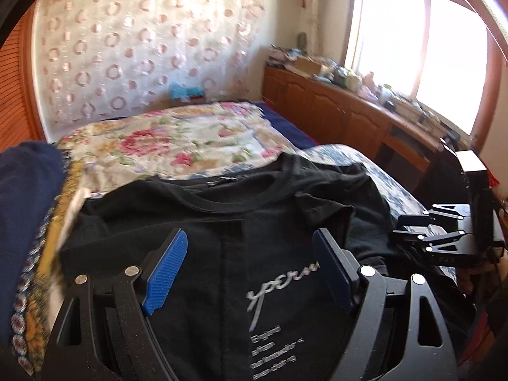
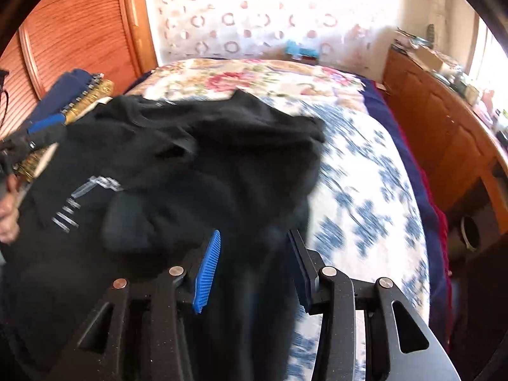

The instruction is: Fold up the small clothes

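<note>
Your black cotton T-shirt with silver lettering on the chest (image 1: 254, 222) lies spread on the bed, front up, with its ribbed round collar toward the far end of the mattress. It rests partly on the blue-and-white flowered quilt (image 2: 365, 190) and partly against the cream bedspread with pink roses (image 1: 165, 139) beyond it. The sleeve on the right side of the shirt is turned in over the chest, leaving a rumpled fold there.

Your left gripper (image 1: 250, 250), black with ribbed blue pads, hovers over the printed chest of the shirt. Its jaws are spread wide, one to either side of the script lettering, and nothing is pinched between them.

Your right gripper (image 2: 254, 254) sits over the shirt's right edge, where the black fabric meets the flowered quilt. Its jaws stand partly apart; dark cloth shows in the gap between them, but the pads do not press on it. The right wrist view is blurred, so finer detail of the cloth there is hard to read.

A folded navy garment (image 1: 28, 190) sits at the left of the bed beside a gold-patterned cloth (image 2: 92, 98). A wooden cabinet (image 1: 333, 108) cluttered on top runs under the bright window (image 1: 412, 38).
</note>
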